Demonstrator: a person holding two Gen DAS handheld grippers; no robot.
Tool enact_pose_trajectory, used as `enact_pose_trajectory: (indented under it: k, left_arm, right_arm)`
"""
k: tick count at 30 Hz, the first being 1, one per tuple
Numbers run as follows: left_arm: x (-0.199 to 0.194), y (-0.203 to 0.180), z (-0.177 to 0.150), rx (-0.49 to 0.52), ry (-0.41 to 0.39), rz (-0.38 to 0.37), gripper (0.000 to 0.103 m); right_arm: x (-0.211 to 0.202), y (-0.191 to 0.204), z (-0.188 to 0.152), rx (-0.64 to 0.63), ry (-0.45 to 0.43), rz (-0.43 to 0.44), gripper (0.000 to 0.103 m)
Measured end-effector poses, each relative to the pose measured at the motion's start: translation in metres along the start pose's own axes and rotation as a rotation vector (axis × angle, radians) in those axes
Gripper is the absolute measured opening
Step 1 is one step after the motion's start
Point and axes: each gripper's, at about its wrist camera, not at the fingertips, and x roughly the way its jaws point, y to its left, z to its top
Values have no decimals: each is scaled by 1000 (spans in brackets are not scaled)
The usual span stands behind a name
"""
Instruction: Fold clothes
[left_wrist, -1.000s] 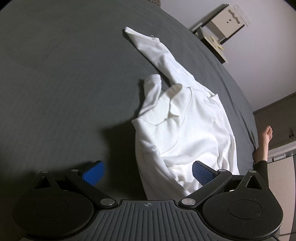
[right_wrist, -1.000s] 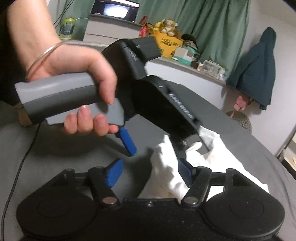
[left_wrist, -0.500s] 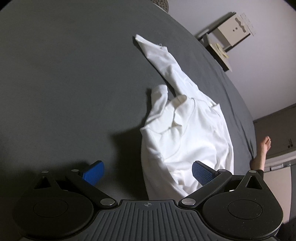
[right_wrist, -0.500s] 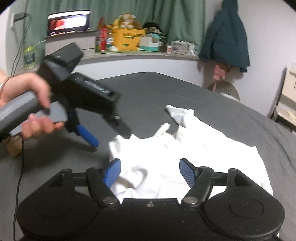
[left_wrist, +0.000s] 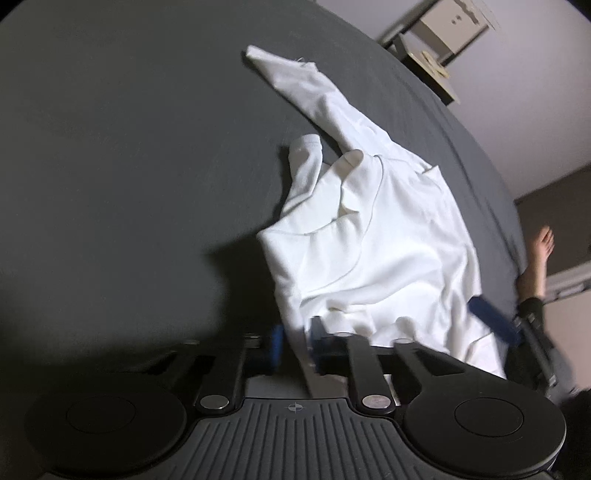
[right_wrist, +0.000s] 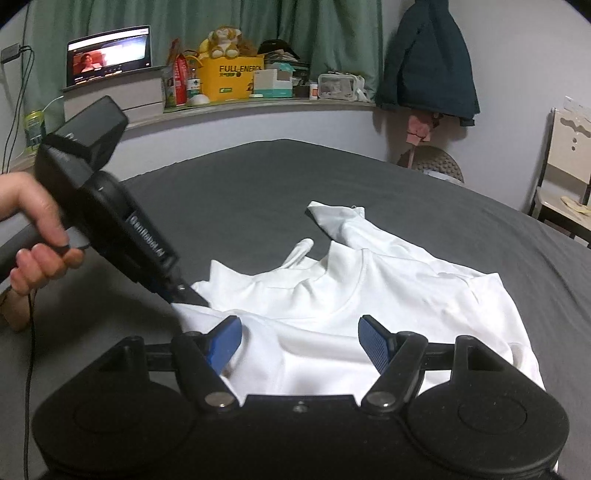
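while left tool (left_wrist: 295, 341) pinches shirt (left_wrist: 388, 236) hem, right tool (right_wrist: 299, 341) hovers over it.

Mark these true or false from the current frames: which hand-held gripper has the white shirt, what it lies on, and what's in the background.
1. The left hand-held gripper is shut on an edge of the white shirt. True.
2. The right hand-held gripper is clamped on the shirt. False: its jaws stand apart, nothing pressed between the pads.
3. The shirt lies on a wooden table. False: it lies on a dark grey bed.
4. One sleeve stretches out away from the shirt's body. True.
5. A lit screen stands on the shelf behind the bed. True.
6. The shirt is already folded into a neat rectangle. False: it lies rumpled and spread out.
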Motion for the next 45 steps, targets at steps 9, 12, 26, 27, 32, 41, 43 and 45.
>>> enact_pose_trajectory:
  k: [9, 12, 26, 27, 32, 41, 43, 45]
  left_arm:
    - [-15, -2, 11, 117, -100, 161, 5]
    - [-17, 5, 10, 126, -89, 189, 5]
    - [-19, 11, 2, 162, -76, 184, 5]
    - [-19, 11, 1, 163, -75, 185, 5]
    - [-17, 14, -1, 168, -66, 196, 5]
    - [-6, 15, -3, 151, -30, 180, 5]
    - [-5, 14, -5, 150, -27, 180, 5]
    - [-5, 12, -5, 149, -32, 184, 5]
  right_arm:
    - [4, -14, -3, 41, 3, -28, 69]
    - [8, -18, -1, 20, -6, -23, 69]
    - [96, -74, 82, -635, 149, 90, 46]
    - [105, -71, 84, -689, 184, 104, 46]
    - [149, -50, 85, -923, 338, 168, 42]
    - [192, -31, 78, -1028, 495, 311, 33]
    - [195, -37, 81, -972, 505, 334, 31]
    - [194, -46, 84, -893, 516, 361, 19]
